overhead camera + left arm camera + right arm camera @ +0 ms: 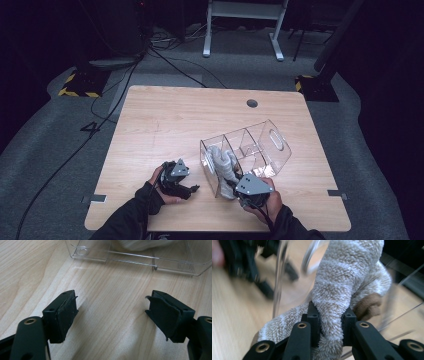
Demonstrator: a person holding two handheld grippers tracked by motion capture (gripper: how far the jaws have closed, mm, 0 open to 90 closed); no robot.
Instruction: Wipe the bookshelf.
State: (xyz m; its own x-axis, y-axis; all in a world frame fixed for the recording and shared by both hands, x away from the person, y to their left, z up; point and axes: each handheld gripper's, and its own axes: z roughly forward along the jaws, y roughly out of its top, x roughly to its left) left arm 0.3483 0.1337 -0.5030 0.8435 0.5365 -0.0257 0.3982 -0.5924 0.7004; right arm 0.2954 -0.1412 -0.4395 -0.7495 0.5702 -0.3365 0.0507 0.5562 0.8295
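Observation:
A clear plastic divided bin (272, 145) lies on the wooden table (170, 120), right of the middle. A fuzzy grey and beige striped sock (222, 162) hangs into its nearest compartment. My right gripper (235, 187) is shut on the sock's lower part at the bin's near end. In the right gripper view the jaws (330, 315) pinch the sock (347, 272), with the bin's clear wall (277, 277) to the left. My left gripper (194, 189) rests low on the table left of the bin, open. In the left gripper view its jaws (112, 302) stand wide over bare wood, facing the bin (130, 258).
A round cable hole (252, 103) sits near the table's far edge. On the floor beyond are cables (170, 62), a white frame's legs (242, 30) and two yellow-and-black stand bases (80, 82). The left half of the table is bare wood.

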